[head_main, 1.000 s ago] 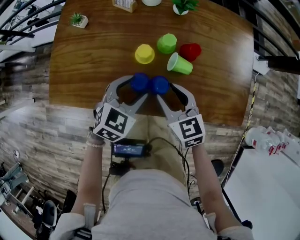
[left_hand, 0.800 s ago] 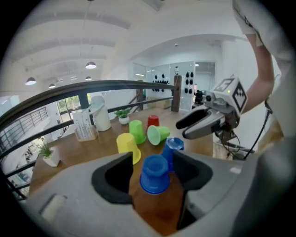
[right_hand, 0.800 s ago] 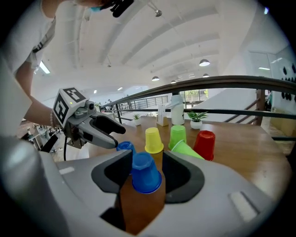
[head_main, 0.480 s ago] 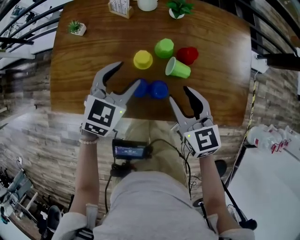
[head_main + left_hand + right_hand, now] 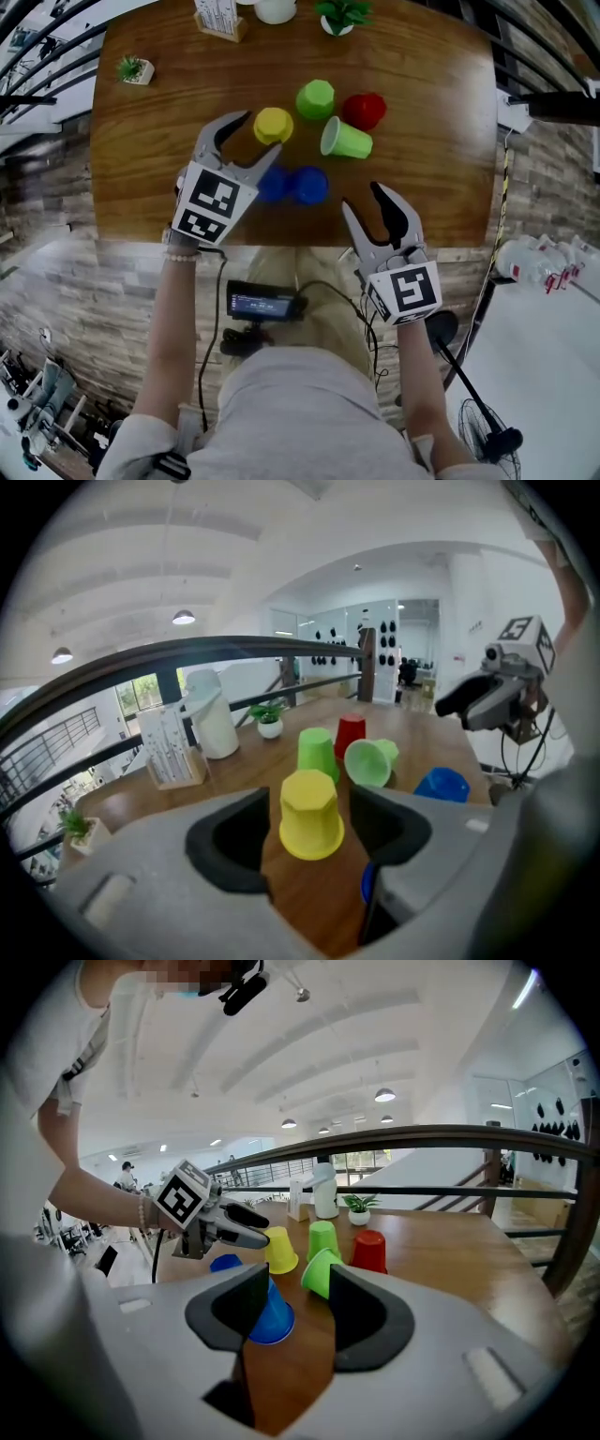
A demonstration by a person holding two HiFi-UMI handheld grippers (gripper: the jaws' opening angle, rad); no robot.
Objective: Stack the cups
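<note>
Several cups stand upside down on the wooden table (image 5: 169, 187): a yellow cup (image 5: 273, 125), a green cup (image 5: 315, 98), a red cup (image 5: 364, 111) and two blue cups (image 5: 275, 185) (image 5: 308, 186) side by side. A light green cup (image 5: 345, 140) lies on its side. My left gripper (image 5: 251, 142) is open beside the yellow cup, over the left blue cup. In the left gripper view the yellow cup (image 5: 309, 813) stands just ahead between the open jaws, untouched. My right gripper (image 5: 364, 199) hangs open and empty at the near table edge, with a blue cup (image 5: 269, 1316) ahead of it.
At the far edge stand a white jug (image 5: 275, 9), a potted plant (image 5: 339, 14) and a card holder (image 5: 217, 17). A small plant (image 5: 131, 68) sits at the far left corner. A dark railing runs round the table.
Both grippers have left the two blue cups, which stay on the table. The left one moved away across the table to the yellow cup. The right one drew back to the near edge.
</note>
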